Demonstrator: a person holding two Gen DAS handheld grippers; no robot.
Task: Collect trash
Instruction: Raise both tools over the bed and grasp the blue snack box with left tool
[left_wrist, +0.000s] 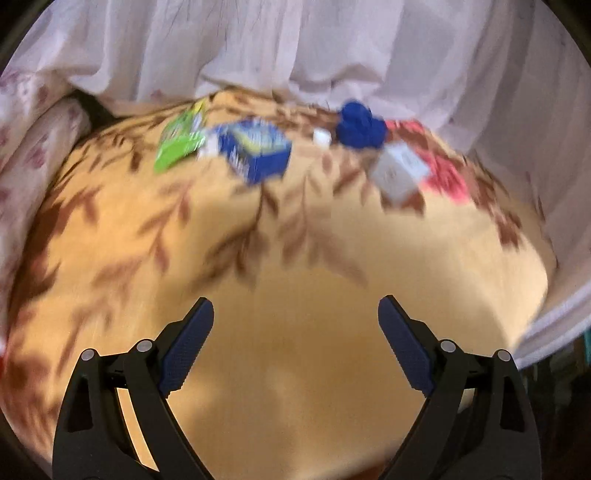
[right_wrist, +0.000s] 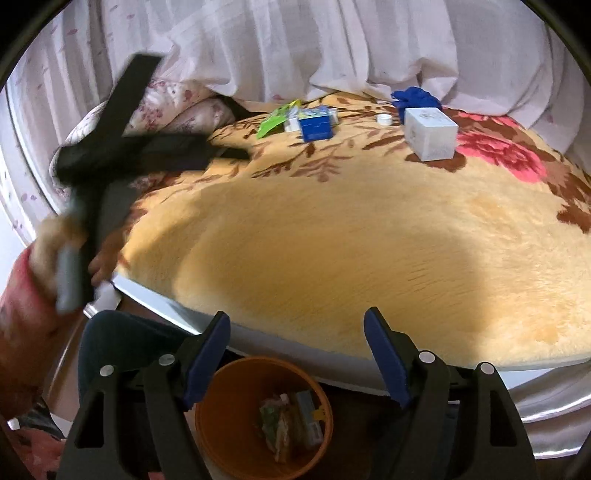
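1. Right gripper (right_wrist: 297, 352), nearest the right wrist lens: jaws stand well apart, nothing between the blue pads, no contact with any object.
2. Directly below it an orange bin (right_wrist: 221, 435) sits on the floor against the bed edge. It holds several crumpled wrappers (right_wrist: 291, 424); their print cannot be read.
3. Left gripper (left_wrist: 295, 314): jaws spread wide and empty, hanging over bare yellow blanket (left_wrist: 295, 277) without touching it.
4. In the right wrist view the left tool shows only as a blurred black shape at the left, gripped by a hand (right_wrist: 55, 240) with a reddish sleeve; its tips are not clear there.
5. Trash remaining on the blanket lies in a row at the far side, near the white curtain (right_wrist: 295, 44) and well apart from both grippers:
   - green packet (right_wrist: 275, 120), touching the blue carton (right_wrist: 316, 125);
   - small white cap (right_wrist: 384, 119), lying alone between carton and white box;
   - white box (right_wrist: 430, 134), upright, on the flower pattern;
   - blue crumpled item (right_wrist: 413, 96) just behind the white box, possibly a glove or cloth.
6. Left wrist view is motion-blurred; labels and edges of all items are indistinct.
7. Floral pillow (right_wrist: 177, 107) lies at the far left, partly hidden by the left tool.
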